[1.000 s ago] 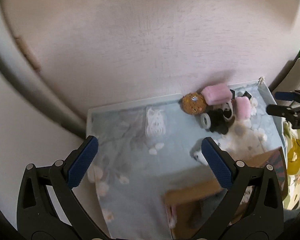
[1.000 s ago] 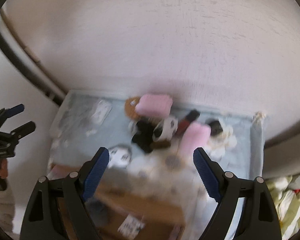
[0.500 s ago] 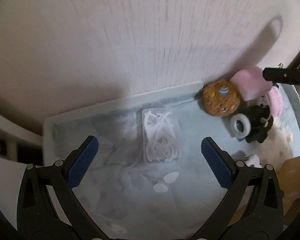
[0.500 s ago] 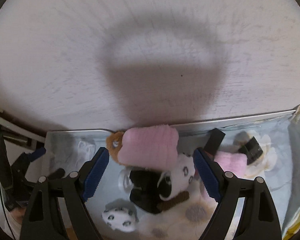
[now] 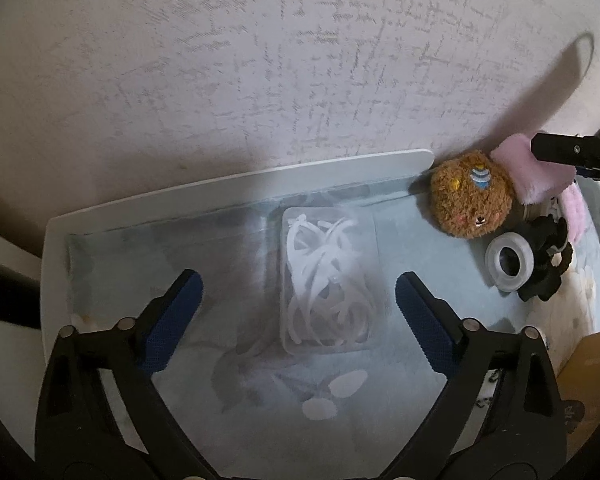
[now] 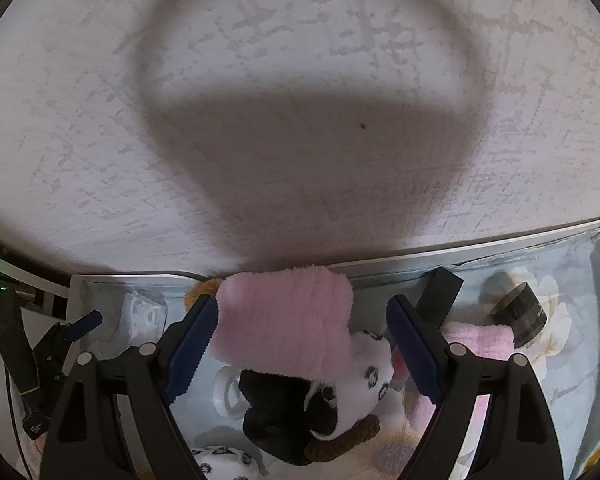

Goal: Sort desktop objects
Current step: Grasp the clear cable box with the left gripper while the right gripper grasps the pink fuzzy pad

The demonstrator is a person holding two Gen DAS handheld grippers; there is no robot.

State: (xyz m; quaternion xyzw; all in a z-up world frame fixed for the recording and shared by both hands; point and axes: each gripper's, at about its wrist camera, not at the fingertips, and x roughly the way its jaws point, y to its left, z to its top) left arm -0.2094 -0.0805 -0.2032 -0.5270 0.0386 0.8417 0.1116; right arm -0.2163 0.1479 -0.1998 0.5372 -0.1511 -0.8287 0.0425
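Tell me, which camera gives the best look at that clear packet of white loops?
The left wrist view: the clear packet lies whole and unobstructed, centred ahead of the open left gripper. The right wrist view catches only a sliver of it at the left edge.

Clear packet of white ties point(image 5: 326, 280) lies flat beside brown plush point(image 5: 471, 196).

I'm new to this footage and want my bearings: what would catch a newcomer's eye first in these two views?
Probably the fluffy pink cloth, lying between the open fingers of the right gripper at the back of the table by the wall. In the left view, a clear packet of white bands lies between the open fingers of the left gripper, untouched. To its right sits a round brown plush toy with a small face.
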